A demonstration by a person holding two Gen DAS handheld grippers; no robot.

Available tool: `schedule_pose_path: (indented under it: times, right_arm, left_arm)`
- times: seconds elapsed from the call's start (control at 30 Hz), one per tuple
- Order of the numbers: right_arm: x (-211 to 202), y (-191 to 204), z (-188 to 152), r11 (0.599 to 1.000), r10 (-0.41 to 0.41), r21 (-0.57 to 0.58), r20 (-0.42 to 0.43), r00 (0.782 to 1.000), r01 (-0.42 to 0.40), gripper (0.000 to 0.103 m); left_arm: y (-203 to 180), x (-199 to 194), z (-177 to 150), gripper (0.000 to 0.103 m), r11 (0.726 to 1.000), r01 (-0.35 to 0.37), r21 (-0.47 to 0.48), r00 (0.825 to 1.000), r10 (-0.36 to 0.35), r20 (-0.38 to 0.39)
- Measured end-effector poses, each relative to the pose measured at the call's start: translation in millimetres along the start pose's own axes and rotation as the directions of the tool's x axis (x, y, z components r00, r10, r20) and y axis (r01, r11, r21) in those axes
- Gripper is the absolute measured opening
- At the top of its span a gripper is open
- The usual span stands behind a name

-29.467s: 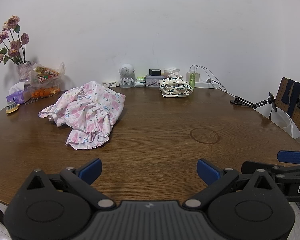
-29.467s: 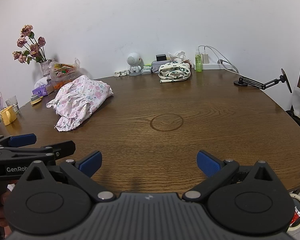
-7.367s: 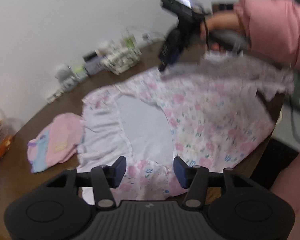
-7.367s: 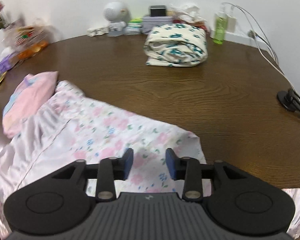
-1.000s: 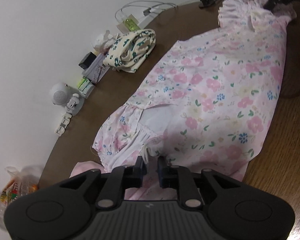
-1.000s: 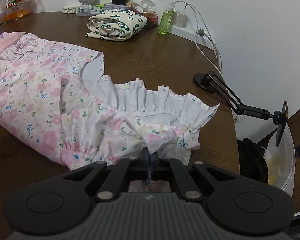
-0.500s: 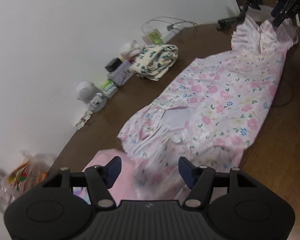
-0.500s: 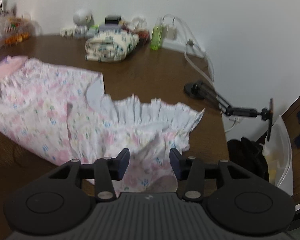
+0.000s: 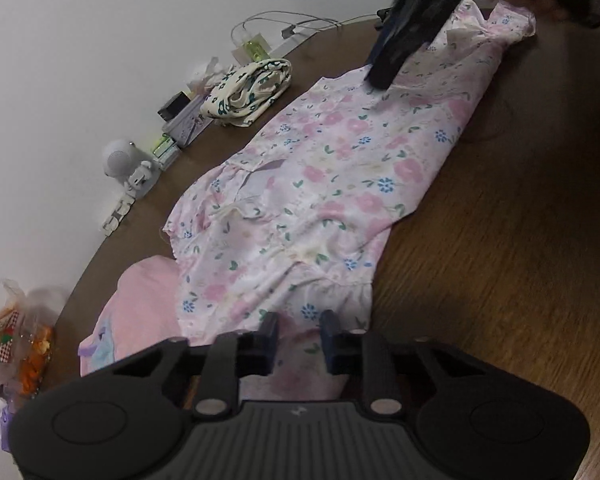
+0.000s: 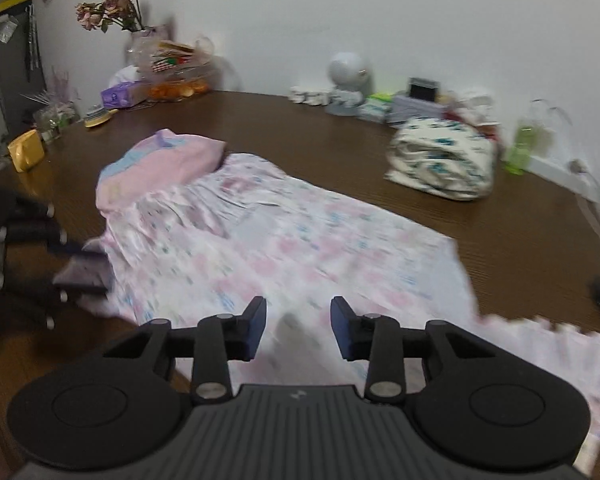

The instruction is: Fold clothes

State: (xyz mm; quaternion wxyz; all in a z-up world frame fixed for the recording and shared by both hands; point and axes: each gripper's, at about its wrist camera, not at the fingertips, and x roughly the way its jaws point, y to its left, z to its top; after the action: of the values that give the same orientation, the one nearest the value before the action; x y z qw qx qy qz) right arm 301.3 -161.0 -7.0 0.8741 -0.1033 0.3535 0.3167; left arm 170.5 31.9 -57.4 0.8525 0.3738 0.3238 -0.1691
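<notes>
Left wrist: my left gripper (image 9: 298, 334) sits half-spread, 2 pads apart, over the near frilled end of the dress (image 9: 332, 184), which lies flat along the table (image 9: 520, 240). Pink garment (image 9: 140, 300) beside it.

Right wrist: right gripper (image 10: 298, 330) likewise parted, holding nothing, above the blurred dress (image 10: 284, 248). Folded cloth (image 10: 440, 164) well apart.
</notes>
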Motion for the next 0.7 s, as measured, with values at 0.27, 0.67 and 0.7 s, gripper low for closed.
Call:
schedule_pose_path:
  times: [0.27,0.67,0.7]
  right_arm:
    - [38.4,-13.1,-16.8,0.998,-0.054,0.027,-0.040,0.998,0.055,0.035]
    - [-15.4,-14.6,-45.1,0.990,-0.118,0.082,0.016,0.993,0.116,0.040]
    - [-21.4,-14.3,-49.6,0.988,-0.130,0.083,0.017,0.991,0.128,0.040]
  left_arm:
    - [4.1,-1.1,-9.2,0.011,0.999,0.025,-0.042,0.999,-0.023,0.040]
    - [41.4,-30.6,9.0,0.053,0.970,0.047,-0.240,0.979,0.003,0.203]
    - [42.8,-28.5,17.0,0.053,0.967,0.064,-0.246,0.976,-0.009,0.219]
